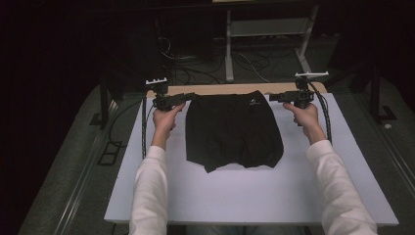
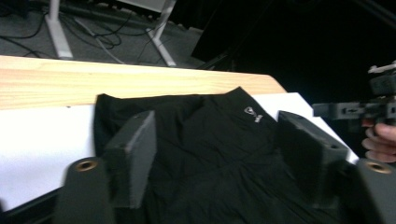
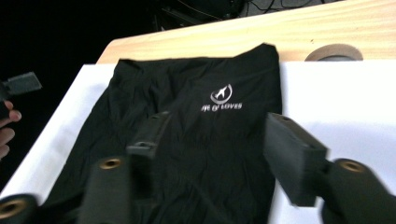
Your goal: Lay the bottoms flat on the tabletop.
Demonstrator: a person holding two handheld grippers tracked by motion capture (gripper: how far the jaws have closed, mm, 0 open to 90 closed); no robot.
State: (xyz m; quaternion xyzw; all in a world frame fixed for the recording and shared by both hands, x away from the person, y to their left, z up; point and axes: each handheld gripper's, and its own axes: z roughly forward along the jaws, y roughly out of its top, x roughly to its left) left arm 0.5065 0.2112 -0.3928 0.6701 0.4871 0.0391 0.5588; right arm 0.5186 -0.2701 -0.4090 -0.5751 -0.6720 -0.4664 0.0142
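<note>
Black fabric, a pair of shorts (image 1: 234,129), lies spread flat on the white board (image 1: 254,196) that covers the table, its waistband toward the far edge where a strip of pale wood (image 1: 235,89) shows. Near one end of the waistband sits a small white logo (image 3: 221,94), a curved emblem above a line of capitals that seems to read "ME OF LOVES"; the first letters are too blurred to be sure of. The left gripper (image 1: 188,96) hovers at the waistband's left corner, and in the left gripper view its two black fingers (image 2: 133,156) stand apart with the cloth lying between and beyond them, pressed by neither. The right gripper (image 1: 273,97) is at the waistband's right corner; in the right gripper view its fingers (image 3: 293,156) are likewise spread, the logo just past their tips and the shorts' edge running between them, unclamped. Each gripper is held in a hand in a white sleeve (image 1: 149,188). Beyond the fingertips, past the wooden strip, white table legs (image 1: 228,46) and loose cables (image 1: 195,73) lie on a dark floor.
</note>
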